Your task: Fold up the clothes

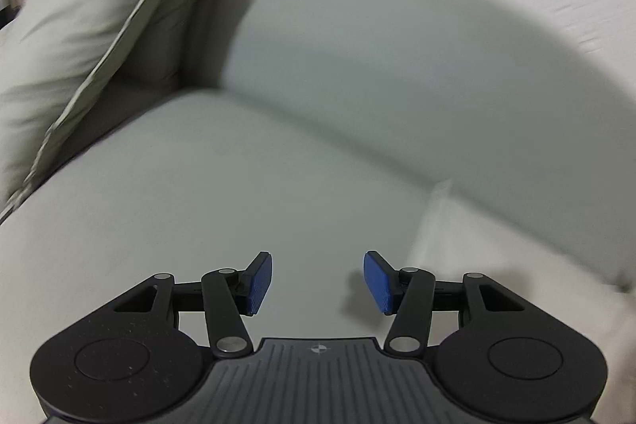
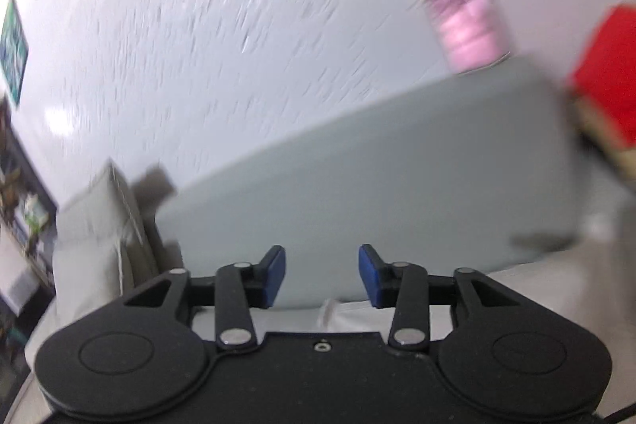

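Both the left gripper (image 1: 318, 283) and right gripper (image 2: 322, 275) are hovering with jaws apart and empty over the sofa (image 1: 246, 185), the pale garment (image 1: 497, 265), likely soft and light, lying at its right edge, best pinched at a corner

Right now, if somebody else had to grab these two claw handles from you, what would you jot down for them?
Left claw: open, holding nothing, above the pale grey-green sofa seat.
Right claw: open, holding nothing, pointed at the grey sofa backrest.
Clothes: a pale whitish cloth lies on the seat to the right of the left claw. Both views are blurred, so I cannot tell what garment it is or whether it is folded.
Nearby: a beige cushion at the left end, a blurry pink container on top of the backrest.
Done: nothing I can confirm.
Left: grip the cloth and fold it.
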Tool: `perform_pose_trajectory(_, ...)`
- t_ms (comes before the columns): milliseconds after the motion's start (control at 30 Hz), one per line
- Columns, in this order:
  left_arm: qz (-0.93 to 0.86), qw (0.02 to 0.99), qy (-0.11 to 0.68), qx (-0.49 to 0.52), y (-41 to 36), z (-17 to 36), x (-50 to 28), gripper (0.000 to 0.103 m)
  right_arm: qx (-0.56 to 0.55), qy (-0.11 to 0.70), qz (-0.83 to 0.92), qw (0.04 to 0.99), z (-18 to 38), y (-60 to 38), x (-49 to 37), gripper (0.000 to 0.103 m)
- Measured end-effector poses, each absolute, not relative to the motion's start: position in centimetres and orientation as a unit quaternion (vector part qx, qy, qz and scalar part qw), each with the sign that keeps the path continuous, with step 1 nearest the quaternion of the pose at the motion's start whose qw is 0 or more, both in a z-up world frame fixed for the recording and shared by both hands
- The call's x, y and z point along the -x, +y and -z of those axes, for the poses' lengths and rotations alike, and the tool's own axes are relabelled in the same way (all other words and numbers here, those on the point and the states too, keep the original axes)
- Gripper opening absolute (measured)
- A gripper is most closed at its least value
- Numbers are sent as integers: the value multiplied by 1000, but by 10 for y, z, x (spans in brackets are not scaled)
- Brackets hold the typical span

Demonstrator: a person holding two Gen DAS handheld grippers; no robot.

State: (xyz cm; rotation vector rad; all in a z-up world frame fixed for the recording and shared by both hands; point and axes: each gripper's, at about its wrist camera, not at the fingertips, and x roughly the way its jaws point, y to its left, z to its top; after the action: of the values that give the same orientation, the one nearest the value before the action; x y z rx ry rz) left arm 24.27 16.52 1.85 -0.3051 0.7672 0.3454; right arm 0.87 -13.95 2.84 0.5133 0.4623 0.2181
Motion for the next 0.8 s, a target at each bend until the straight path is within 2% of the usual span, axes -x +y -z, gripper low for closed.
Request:
perform_pose_trajectory(133, -84, 925, 344, 139, 139, -42, -228, 52, -319, 216, -63, 921, -50, -180, -88, 47)
perform_pose_trajectory(200, -53, 930, 342, 125, 123, -41, -226, 52, -354, 214, -38, 910, -29, -216, -63, 58)
perform_pose_trajectory(233, -47, 930, 345, 113, 115, -36, -226, 48, -365, 222, -20, 904, -13, -232, -64, 67)
perform_pose_trajectory(300, -38, 931, 352, 92, 102, -25, -224, 42, -364, 255, 18, 896, 2, -256, -74, 68)
perform_pose_trajectory(333, -33, 929, 359, 91, 100, -18, -223, 29, -358, 275, 32, 892, 15, -265, -79, 68)
perform_pose_trajectory(400, -26, 919, 381, 96, 101, -4, -226, 22, -335, 303, 41, 891, 55, -271, -88, 58)
perform_pose_trajectory(433, -29, 914, 392, 100, 102, 3, -229, 23, -324, 317, 40, 890, 69, -273, -91, 36)
perform_pose_trajectory(467, -34, 909, 403, 99, 102, 11, -232, 22, -318, 336, 42, 885, 80, -274, -98, 22)
perform_pose_trajectory(633, -31, 881, 467, 73, 91, 66, -261, 21, -310, 434, 12, 846, 114, -273, -129, 24)
perform_pose_trajectory(667, -37, 877, 476, 54, 95, 76, -265, 22, -306, 450, 14, 839, 121, -272, -131, 32)
perform_pose_trajectory(700, -59, 872, 486, 23, 95, 85, -269, 25, -293, 455, 24, 840, 122, -272, -131, 34)
perform_pose_trajectory(733, -85, 865, 494, -10, 96, 93, -272, 24, -275, 454, 40, 847, 119, -273, -130, 27)
perform_pose_trajectory(767, -124, 859, 493, -51, 95, 95, -272, 23, -256, 452, 56, 852, 116, -273, -130, 9)
perform_pose_trajectory(800, -159, 855, 485, -95, 92, 95, -272, 24, -238, 451, 72, 858, 113, -273, -129, 1)
